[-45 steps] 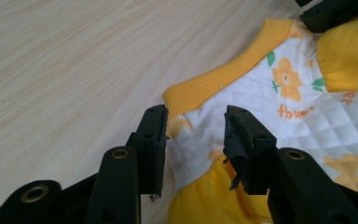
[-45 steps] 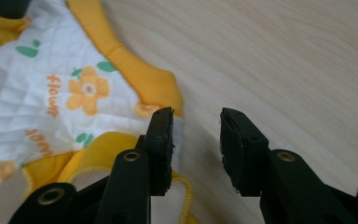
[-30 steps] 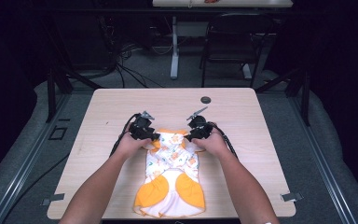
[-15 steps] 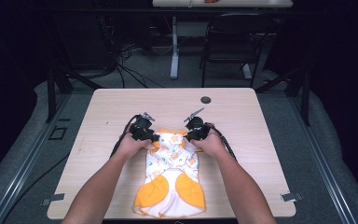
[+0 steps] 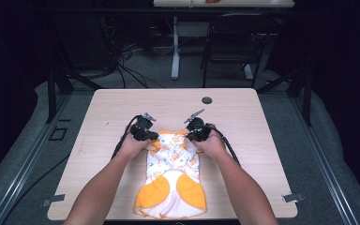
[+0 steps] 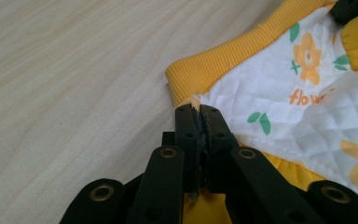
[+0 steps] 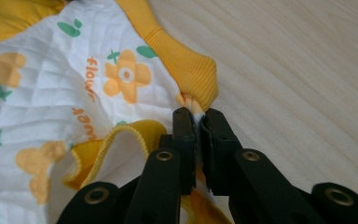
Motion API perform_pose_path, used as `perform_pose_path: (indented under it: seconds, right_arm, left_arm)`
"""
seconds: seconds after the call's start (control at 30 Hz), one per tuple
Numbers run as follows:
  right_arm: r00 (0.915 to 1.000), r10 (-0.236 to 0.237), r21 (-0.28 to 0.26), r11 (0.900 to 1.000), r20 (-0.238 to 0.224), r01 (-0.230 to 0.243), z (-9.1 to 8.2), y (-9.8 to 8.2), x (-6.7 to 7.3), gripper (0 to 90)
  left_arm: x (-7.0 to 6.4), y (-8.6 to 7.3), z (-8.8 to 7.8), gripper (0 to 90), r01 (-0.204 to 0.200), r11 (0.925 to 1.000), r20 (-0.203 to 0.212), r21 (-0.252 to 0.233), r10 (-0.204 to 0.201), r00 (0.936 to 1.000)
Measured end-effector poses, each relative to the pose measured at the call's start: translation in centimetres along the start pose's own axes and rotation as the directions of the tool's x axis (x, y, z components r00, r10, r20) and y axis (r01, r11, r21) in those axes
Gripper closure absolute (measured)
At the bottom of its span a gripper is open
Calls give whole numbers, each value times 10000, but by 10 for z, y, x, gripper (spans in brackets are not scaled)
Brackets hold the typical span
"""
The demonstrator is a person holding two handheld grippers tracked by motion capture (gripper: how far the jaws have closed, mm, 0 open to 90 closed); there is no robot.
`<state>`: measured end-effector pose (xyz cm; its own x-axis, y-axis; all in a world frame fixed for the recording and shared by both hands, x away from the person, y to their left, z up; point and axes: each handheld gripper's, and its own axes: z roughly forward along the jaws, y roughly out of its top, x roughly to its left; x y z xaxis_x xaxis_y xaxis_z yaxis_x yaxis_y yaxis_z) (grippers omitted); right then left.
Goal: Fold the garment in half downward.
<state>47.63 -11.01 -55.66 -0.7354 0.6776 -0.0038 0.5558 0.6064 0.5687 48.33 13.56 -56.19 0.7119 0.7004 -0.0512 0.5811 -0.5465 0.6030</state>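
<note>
Lying flat on the near half of the table (image 5: 98, 122), the garment (image 5: 172, 180) runs lengthwise from near to far, a small quilted piece of clothing with its long axis along the table's depth. Its near end, at the table's front edge, shows two rounded orange panels; its far end carries a ribbed yellow band (image 6: 223, 58) and points away from the person. The body between is white with orange flowers and green leaves.

Orange writing is printed on the white cloth: in the right gripper view it reads "flower" (image 7: 91, 74), and a second cut-off word lies nearer; in the left gripper view the letters "flow" run off behind a fold.

At the far left corner of the garment, the left gripper (image 6: 197, 112) has just closed and its jaws pinch the cloth just below the yellow band. At the far right corner, the right gripper (image 7: 196, 114) has likewise just closed, its jaws clamping a bunched bit of cloth beside the band's end.

Farther off, a small dark round disc (image 5: 207, 100) sits in the tabletop near the far edge.
</note>
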Motion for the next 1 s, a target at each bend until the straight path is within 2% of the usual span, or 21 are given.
perform_pose_path:
  seconds: [0.13, 0.2, 0.3, 0.53, 0.67, 0.77, 0.87, 1.0]
  right_arm:
    - [9999, -97, -151, 9998, -37, 97, -7, 2, 0, 843]
    - [9997, -228, -216, 9995, -42, 227, -11, 3, 0, 843]
    - [9998, -127, -549, 9984, -150, 119, -18, 4, 0, 843]
    - [9997, 4, -866, 9962, -246, -25, -32, 6, -3, 845]
    - [9991, 243, -1001, 9946, -358, -278, -37, 6, -5, 847]
    - [9983, 390, -1157, 9923, -438, -439, -42, 8, -7, 847]
    - [9968, 622, -1523, 9859, -505, -692, -49, 9, -8, 848]
    - [9986, 432, -1595, 9860, -319, -478, -56, 13, -8, 848]
  left_arm:
    - [-1, 2, -6, 881, -142, 9998, -170, -128, 140, 9998]
    - [-1, 3, -10, 883, -114, 9993, -212, -352, 106, 9997]
    - [0, 4, -17, 884, -187, 9987, -229, -479, 176, 9996]
    - [-1, 9, -34, 886, -276, 9954, -257, -918, 253, 9993]
    - [-2, 14, -41, 886, -394, 9938, -320, -1037, 363, 9988]
    - [-3, 18, -48, 886, -413, 9910, -373, -1272, 369, 9986]
    - [-4, 21, -53, 886, -471, 9885, -369, -1439, 422, 9984]
    - [-5, 25, -58, 886, -521, 9860, -431, -1582, 458, 9980]
